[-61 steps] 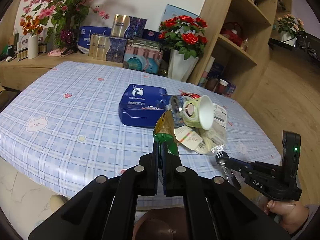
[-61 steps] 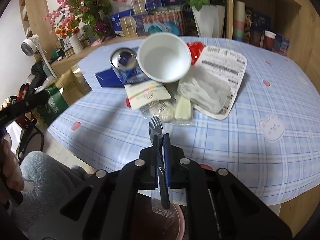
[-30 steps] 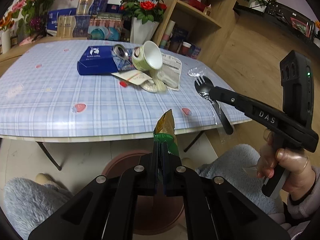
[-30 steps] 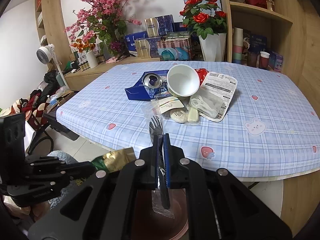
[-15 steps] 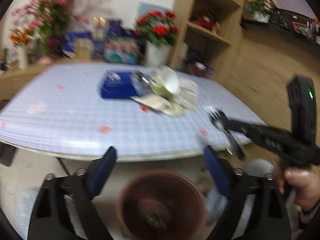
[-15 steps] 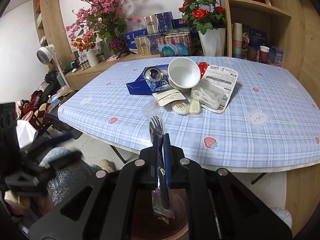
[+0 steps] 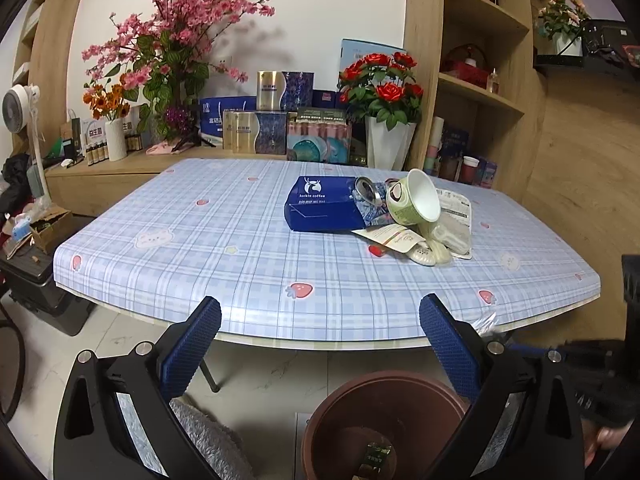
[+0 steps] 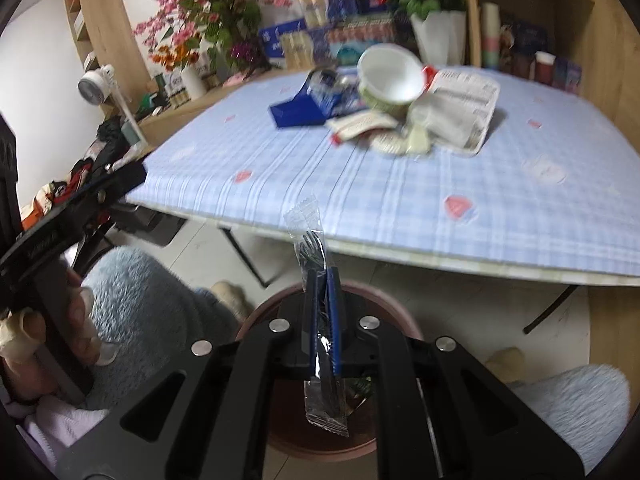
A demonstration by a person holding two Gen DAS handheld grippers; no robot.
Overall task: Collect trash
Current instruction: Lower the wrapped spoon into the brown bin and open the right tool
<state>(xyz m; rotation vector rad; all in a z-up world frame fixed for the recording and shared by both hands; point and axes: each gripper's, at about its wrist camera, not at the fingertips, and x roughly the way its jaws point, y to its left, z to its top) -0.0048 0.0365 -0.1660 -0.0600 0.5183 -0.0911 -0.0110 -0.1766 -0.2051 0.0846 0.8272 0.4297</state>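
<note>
Checked blue tabletop [image 7: 240,248], shelves behind. Left claw [image 7: 316,344]: spread wide, empty, above brown bin [image 7: 384,424]; a wrapper, probably foil, lies inside. Centre: trash pile [image 7: 400,216] of box, can, paper bowl, packets. Right claw [image 8: 321,280]: clamped on wrapped plastic fork [image 8: 316,264] over bin. Step: depositing. Next: release fork, then reach for pile.

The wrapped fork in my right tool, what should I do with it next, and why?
Probably open the right tool and drop the fork: it hangs over the bin. The left tool is open, its wrapper lying in the bin.
</note>
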